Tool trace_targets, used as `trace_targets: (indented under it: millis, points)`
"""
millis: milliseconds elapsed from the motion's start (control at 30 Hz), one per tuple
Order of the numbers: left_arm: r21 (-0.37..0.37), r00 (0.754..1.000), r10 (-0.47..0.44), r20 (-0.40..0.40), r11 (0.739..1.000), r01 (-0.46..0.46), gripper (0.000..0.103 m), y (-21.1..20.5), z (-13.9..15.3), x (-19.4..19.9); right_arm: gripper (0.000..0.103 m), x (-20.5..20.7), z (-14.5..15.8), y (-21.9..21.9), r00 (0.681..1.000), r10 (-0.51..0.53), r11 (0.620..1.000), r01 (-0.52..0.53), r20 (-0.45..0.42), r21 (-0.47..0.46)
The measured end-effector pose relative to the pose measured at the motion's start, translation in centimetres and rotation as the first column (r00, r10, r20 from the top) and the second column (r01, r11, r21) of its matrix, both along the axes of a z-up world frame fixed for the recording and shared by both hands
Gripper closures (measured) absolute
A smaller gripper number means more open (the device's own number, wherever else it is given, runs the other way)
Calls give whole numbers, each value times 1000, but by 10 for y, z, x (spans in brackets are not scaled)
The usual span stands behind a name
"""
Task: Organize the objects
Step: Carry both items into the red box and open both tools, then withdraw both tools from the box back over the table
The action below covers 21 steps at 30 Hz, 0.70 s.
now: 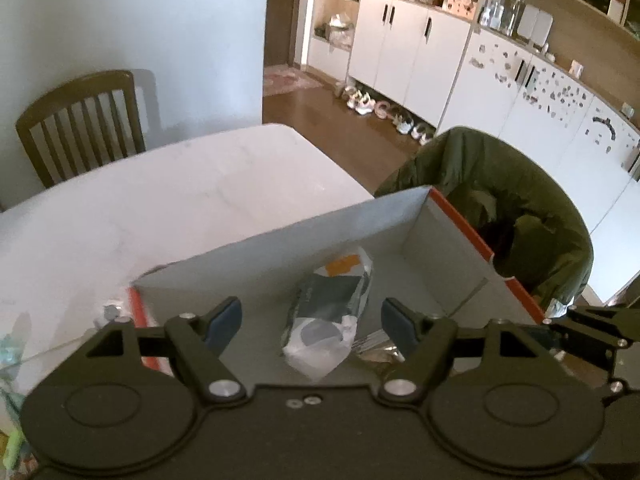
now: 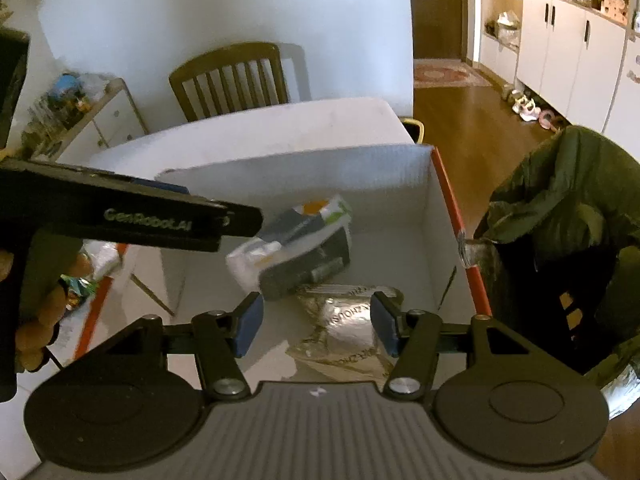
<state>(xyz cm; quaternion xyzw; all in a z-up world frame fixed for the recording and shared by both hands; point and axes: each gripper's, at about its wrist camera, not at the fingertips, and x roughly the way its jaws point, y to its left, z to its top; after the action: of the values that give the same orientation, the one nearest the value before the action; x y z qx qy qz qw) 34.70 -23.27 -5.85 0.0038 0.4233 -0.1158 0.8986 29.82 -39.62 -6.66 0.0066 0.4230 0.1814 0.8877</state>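
Observation:
An open cardboard box [image 1: 280, 232] with orange outer sides stands on the white table; it also shows in the right wrist view [image 2: 304, 176]. Inside lies a white, grey and orange packet [image 1: 328, 312], also seen in the right wrist view [image 2: 296, 248], beside a silvery foil bag [image 2: 348, 328]. My left gripper [image 1: 311, 320] is open and empty above the box, its blue pads either side of the packet. My right gripper [image 2: 316, 324] is open and empty above the box's near part. The left gripper [image 2: 132, 216] crosses the right wrist view.
The white table [image 1: 140, 208] stretches left of the box. A wooden chair [image 1: 84, 120] stands at its far side. A chair draped with a green jacket [image 1: 512, 208] is right of the box. Small wrapped items [image 2: 84, 280] lie left of the box. White cabinets [image 1: 400, 48] line the far wall.

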Motion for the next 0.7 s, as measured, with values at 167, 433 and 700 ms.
trace_targets:
  millis: [167, 433, 700]
  points:
    - [-6, 999, 16, 44, 1000, -16, 27, 15, 16, -23, 44, -13, 13, 6, 999, 6, 1000, -7, 33, 7]
    - [-27, 995, 31, 99, 999, -29, 27, 40, 34, -57, 44, -33, 30, 15, 997, 1, 1000, -3, 78, 24]
    - [-44, 987, 32, 158, 999, -26, 25, 71, 53, -96, 39, -58, 49, 34, 993, 8, 999, -13, 119, 46]
